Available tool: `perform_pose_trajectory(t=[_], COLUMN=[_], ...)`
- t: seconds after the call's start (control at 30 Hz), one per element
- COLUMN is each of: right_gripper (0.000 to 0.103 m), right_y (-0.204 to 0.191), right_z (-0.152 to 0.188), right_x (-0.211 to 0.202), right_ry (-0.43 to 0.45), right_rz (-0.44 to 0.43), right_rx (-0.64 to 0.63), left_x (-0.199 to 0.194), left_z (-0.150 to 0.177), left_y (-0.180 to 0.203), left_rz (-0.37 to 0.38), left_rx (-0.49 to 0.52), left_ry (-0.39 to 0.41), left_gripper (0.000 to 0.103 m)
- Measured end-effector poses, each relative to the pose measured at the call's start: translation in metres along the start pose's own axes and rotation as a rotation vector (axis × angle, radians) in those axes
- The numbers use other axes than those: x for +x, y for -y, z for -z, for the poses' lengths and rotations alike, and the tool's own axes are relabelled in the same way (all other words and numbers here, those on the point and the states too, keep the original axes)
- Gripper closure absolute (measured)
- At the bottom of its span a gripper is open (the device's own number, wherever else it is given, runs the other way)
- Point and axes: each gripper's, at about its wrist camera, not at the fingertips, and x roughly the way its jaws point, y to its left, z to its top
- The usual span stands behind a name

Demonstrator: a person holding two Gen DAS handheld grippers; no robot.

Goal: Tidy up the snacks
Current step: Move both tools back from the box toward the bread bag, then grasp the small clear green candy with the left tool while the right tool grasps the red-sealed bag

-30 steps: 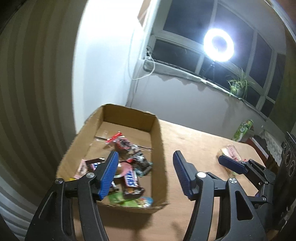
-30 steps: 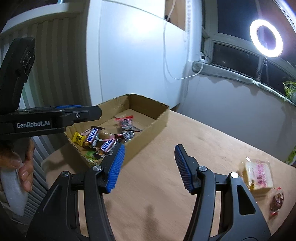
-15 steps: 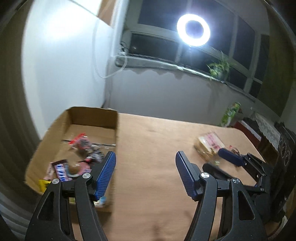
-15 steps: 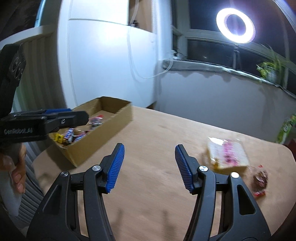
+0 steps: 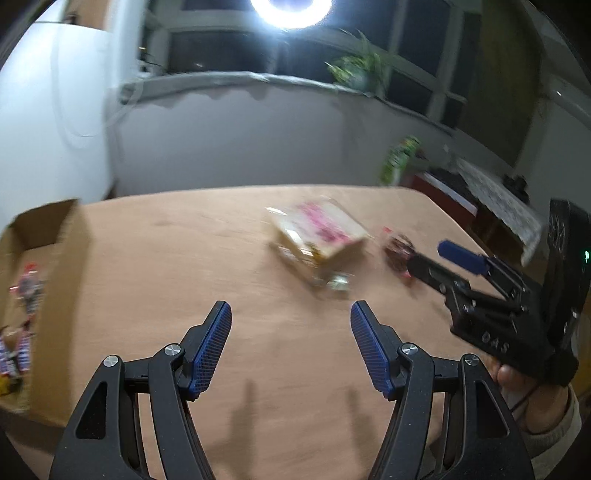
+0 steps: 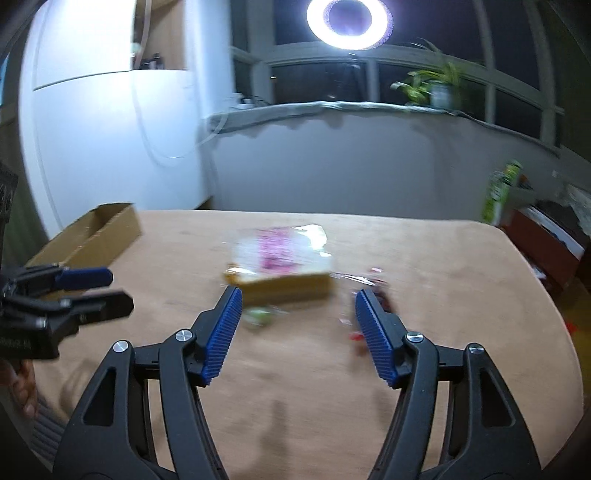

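A wrapped sandwich with pink print point(image 5: 319, 232) point(image 6: 282, 254) lies on the wooden table point(image 5: 166, 266), blurred by motion. Beside it on the right is a small dark red-wrapped snack point(image 5: 398, 251) point(image 6: 380, 295), with a little green packet point(image 6: 258, 315) in front of the sandwich. My left gripper point(image 5: 291, 332) hovers open over bare table, nothing between its fingers. My right gripper point(image 6: 298, 319) is just short of the sandwich; its jaws are opening and empty. A cardboard box point(image 5: 55, 258) point(image 6: 96, 236) holding several snacks sits at the table's left.
A grey wall with a window sill, a ring light point(image 6: 349, 22) and potted plants point(image 6: 432, 86) rise behind the table. A green packet point(image 5: 399, 158) and a red cabinet point(image 6: 543, 243) stand past the table's right edge. A hand point(image 5: 524, 391) holds the right gripper.
Both grippers have swung right, away from the cardboard box and towards the sandwich and red snack. The right gripper's jaws stand a little wider than before.
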Motion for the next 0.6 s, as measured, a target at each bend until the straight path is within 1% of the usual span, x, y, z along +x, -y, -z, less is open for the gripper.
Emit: perform_pose_trajectory(t=[0.1,0.17,0.3,0.43,0.5,0.6], right_gripper=[0.036,0.036,0.036,0.036,0.036,0.036], right_y=[0.016,0.025,0.035,0.042,0.047,0.052], right_z=[0.005,0.008,0.012,0.014,0.012,0.007], right_x=[0.0,0.002,0.016,0.033,0.042,0.054], right_ry=[-0.017,-0.034,-0.103,-0.161,-0.187,-0.213], right_rz=[0.03,0.04,0.047,0.05,0.05,0.049], right_rx=[0.016,0.025,0.022,-0.007,-0.016,-0.031], left_x=[0.021,0.033,0.063,0.085,0.09,0.1], left_z=[0.001,0.001,0.003,-0.001,-0.006,-0.015], left_y=[0.018,0.026,0.039,0.041,0.041,0.04], left_rz=[0.049,0.061,0.105,0.113,0.109,0.124], left_rx=[0.039,0.061,0.077,0.073,0.073,0.063], left_ry=[-0.046,-0.073,-0.139,-0.171,-0.169,-0.179], left_gripper=[0.036,0.036,0.037,0.039,0.039,0.039])
